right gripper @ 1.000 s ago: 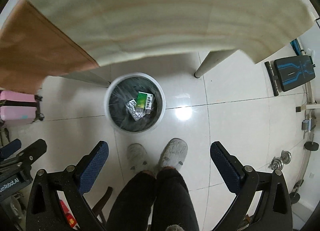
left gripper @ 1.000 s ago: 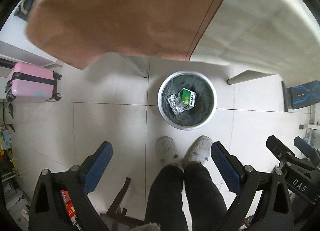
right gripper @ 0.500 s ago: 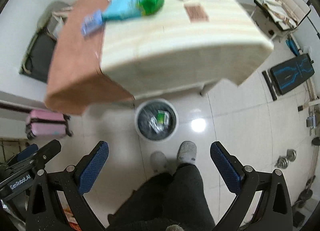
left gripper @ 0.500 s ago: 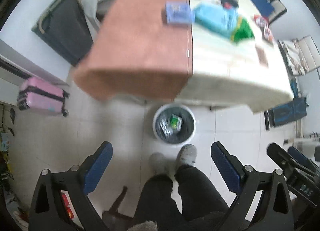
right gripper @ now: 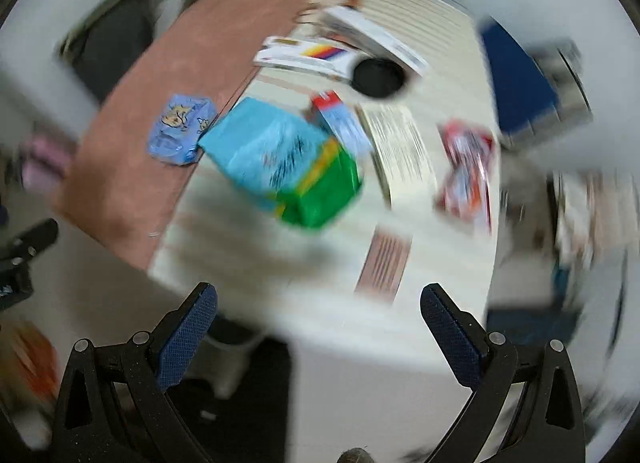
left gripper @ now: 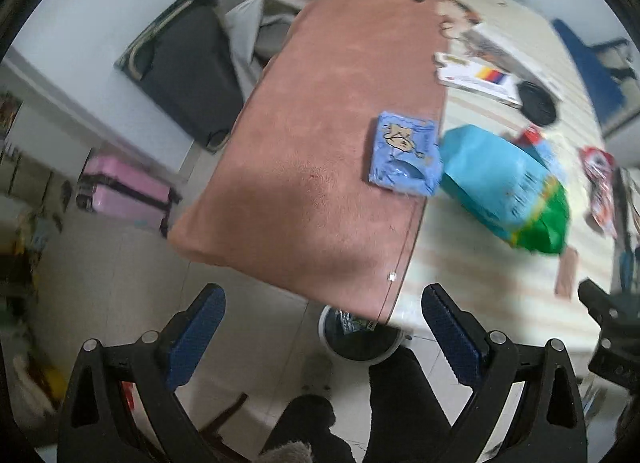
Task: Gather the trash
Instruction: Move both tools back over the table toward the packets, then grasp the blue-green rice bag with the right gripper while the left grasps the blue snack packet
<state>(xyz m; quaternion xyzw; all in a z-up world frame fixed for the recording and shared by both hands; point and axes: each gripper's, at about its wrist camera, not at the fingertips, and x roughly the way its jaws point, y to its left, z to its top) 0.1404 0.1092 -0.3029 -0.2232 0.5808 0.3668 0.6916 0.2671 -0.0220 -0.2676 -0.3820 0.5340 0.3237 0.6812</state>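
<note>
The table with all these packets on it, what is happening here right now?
A person holds a gripper in each hand, and both the left gripper and the right gripper are open and empty above the near edge of the table. A small blue packet and a big blue-and-green bag lie on the table, untouched. The trash bin stands on the floor below the table edge with some trash inside. The right wrist view is blurred.

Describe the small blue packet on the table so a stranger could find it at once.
Start at the table, half under a pink cloth. Near the cloth's right edge lies the flat blue packet with cartoon animals. Beside it, the bag is bigger, puffy, turquoise and green.
</note>
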